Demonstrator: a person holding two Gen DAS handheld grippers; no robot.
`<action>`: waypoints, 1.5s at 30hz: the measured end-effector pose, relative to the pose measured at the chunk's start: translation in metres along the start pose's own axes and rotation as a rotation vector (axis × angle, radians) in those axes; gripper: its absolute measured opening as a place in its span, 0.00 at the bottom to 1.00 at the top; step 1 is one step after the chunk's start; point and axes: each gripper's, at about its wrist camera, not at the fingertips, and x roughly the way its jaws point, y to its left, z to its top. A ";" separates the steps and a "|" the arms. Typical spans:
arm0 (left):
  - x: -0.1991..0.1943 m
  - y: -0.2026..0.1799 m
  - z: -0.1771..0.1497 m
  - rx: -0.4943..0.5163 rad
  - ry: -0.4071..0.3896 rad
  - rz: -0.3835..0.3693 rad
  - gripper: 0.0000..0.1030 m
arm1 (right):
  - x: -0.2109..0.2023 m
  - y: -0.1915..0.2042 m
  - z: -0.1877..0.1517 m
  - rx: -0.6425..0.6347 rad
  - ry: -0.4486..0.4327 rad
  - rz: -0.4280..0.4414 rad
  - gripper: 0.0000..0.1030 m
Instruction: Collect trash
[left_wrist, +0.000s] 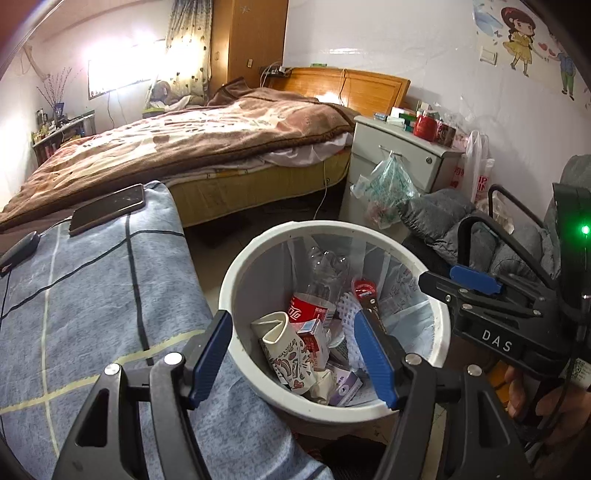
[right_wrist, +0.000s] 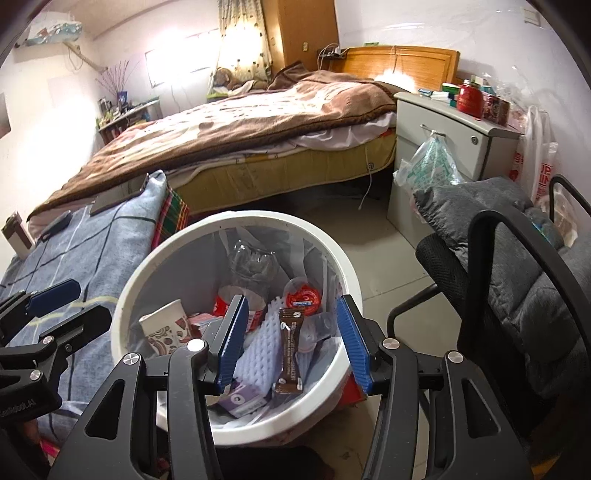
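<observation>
A white trash bin (left_wrist: 236, 266) (right_wrist: 122, 314) with a thin liner stands on the floor below both grippers. It holds a clear cola bottle (left_wrist: 314, 299), a patterned paper cup (left_wrist: 280, 343) (right_wrist: 166, 328), a small red carton (left_wrist: 314, 341), a white foam net (right_wrist: 258, 354), a brown sachet (right_wrist: 290, 350), a red round lid (right_wrist: 303, 295) and a purple box (right_wrist: 240, 400). My left gripper (left_wrist: 290, 328) hangs open over the bin's near left side, holding nothing. My right gripper (right_wrist: 291, 306) is open above the sachet and foam net, its pads touching neither.
A blue checked blanket (left_wrist: 92, 295) with a phone (left_wrist: 107, 208) lies left of the bin. Right of it stands a black chair (right_wrist: 491, 266) draped with a grey jacket. Behind are a bed (left_wrist: 184, 147), a white nightstand (left_wrist: 399, 147) and a hanging plastic bag (left_wrist: 388, 184).
</observation>
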 end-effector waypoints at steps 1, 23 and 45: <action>-0.004 0.000 -0.001 -0.004 -0.007 0.000 0.68 | -0.003 0.000 -0.001 0.006 -0.004 0.001 0.50; -0.083 -0.002 -0.053 -0.029 -0.164 0.158 0.69 | -0.081 0.034 -0.051 0.004 -0.184 -0.060 0.50; -0.103 -0.007 -0.079 -0.035 -0.215 0.184 0.69 | -0.094 0.048 -0.079 0.019 -0.216 -0.066 0.50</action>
